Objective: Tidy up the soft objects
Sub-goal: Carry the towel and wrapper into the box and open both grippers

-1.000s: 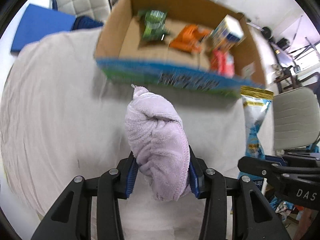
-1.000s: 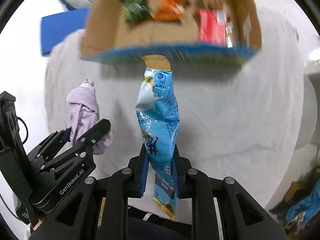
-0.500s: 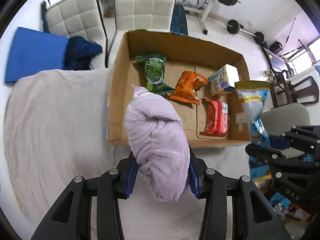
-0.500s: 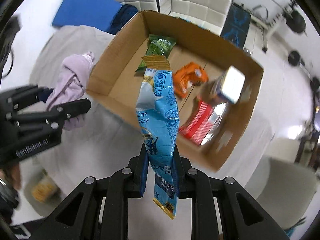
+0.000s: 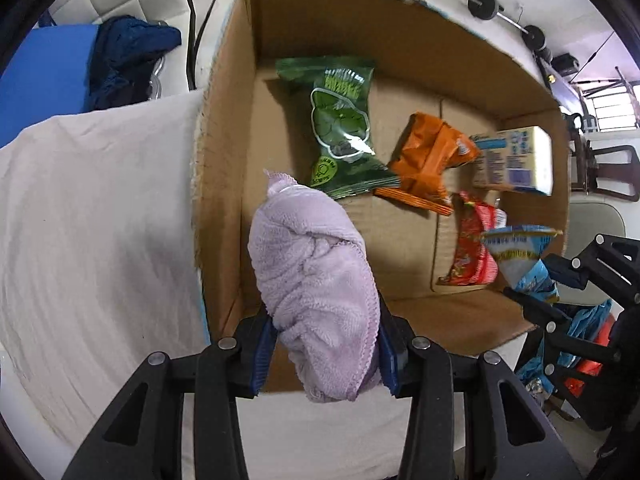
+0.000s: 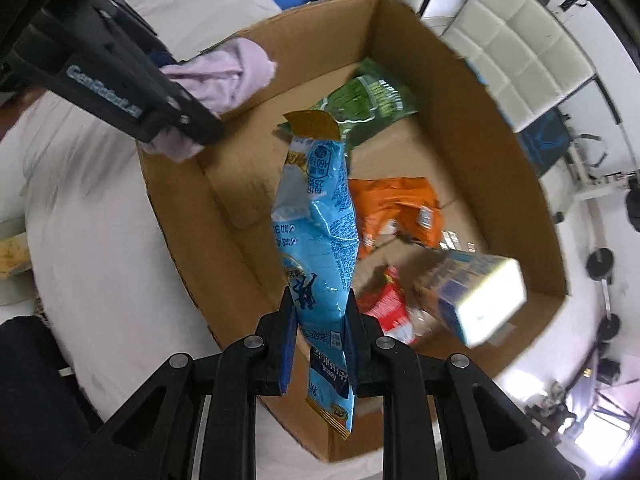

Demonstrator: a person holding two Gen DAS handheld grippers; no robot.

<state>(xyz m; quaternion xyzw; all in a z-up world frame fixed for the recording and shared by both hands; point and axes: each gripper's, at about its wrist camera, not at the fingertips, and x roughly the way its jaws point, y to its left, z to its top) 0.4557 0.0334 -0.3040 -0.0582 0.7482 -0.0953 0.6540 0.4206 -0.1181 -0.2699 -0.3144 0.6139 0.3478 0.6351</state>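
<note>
The left gripper [image 5: 324, 344] clamped a fluffy lilac towel [image 5: 316, 280]; the right gripper [image 6: 320, 328] pinched a crinkled blue pouch [image 6: 316, 236]. Only the right view showed the cardboard box's [image 6: 472, 92] right wall.

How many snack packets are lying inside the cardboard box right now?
3: a green packet toward the far left, an orange packet in the middle, and a red packet near the right wall. Others may be hidden.

Towel [image 5: 316, 280] was pale lilac; held pouch [image 6: 316, 240] light blue w/ gold top edge. Box [image 5: 224, 128] plain brown cardboard. Inside: green pkt [image 5: 340, 120], orange pkt [image 5: 428, 156], red pkt [image 5: 472, 248], blue-and-cream carton [image 5: 516, 160]. Table [image 5: 100, 200] cloth off-white.
</note>
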